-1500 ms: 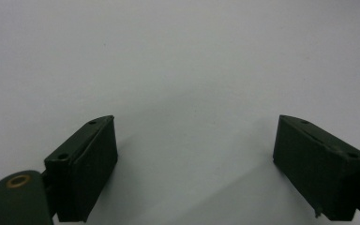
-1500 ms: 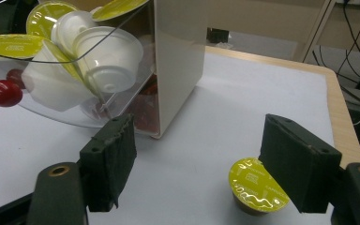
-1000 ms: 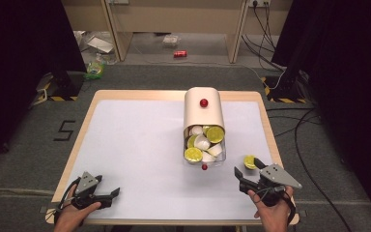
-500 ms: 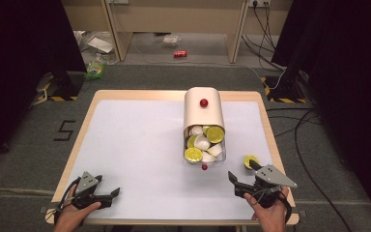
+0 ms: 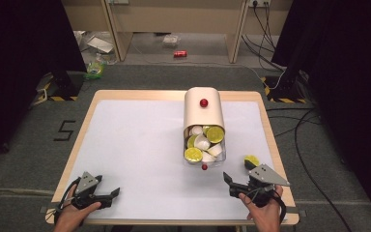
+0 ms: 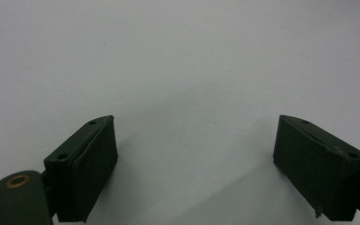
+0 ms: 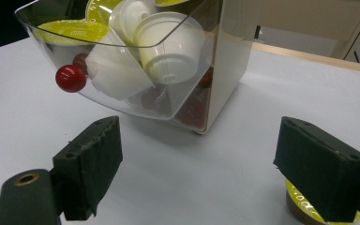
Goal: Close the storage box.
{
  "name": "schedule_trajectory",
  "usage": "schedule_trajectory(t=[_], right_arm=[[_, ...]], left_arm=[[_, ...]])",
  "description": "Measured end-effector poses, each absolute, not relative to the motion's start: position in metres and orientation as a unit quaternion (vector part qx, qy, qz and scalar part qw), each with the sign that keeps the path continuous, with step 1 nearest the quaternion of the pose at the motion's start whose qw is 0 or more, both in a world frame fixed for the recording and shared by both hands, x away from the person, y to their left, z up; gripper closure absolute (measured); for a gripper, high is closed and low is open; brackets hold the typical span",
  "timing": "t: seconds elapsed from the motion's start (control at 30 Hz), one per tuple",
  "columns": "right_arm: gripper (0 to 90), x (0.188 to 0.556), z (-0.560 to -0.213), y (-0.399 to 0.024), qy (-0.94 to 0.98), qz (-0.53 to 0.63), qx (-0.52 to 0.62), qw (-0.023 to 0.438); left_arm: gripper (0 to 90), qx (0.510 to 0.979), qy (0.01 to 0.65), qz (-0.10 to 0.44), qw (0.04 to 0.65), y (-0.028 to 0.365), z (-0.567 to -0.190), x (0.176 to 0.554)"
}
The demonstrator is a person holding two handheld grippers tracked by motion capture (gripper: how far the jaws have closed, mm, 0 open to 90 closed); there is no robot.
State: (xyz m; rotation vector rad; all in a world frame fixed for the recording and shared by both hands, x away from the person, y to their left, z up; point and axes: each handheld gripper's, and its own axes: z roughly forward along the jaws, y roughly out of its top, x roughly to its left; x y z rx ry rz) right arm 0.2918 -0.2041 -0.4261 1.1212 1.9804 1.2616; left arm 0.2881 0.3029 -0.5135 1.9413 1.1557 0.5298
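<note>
step: taking pods out of the drawer (image 5: 204, 147); one yellow pod (image 5: 251, 160) set down | right gripper (image 7: 197, 168) jaws just opened, empty; left gripper (image 6: 194, 164) open, empty | next, I think: grab another pod

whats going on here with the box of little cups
A person holds a gripper in each hand at a white table. The right gripper has just been opening its jaws, nothing between them now; a yellow-lidded capsule sits on the table beside it. Ahead stands a beige capsule dispenser whose clear drawer, with a red knob, is pulled open and full of capsules. The left gripper rests open over bare table.
</note>
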Motion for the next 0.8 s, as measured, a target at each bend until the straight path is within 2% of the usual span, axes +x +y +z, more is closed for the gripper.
schedule_trajectory(t=[0.8], right_arm=[[16.2,0.2991,-0.4293,-0.1996,0.727,0.463,0.42,0.284]], left_arm=[[13.1,0.767,0.457,0.209,0.399,0.3028,-0.5135,0.2881]])
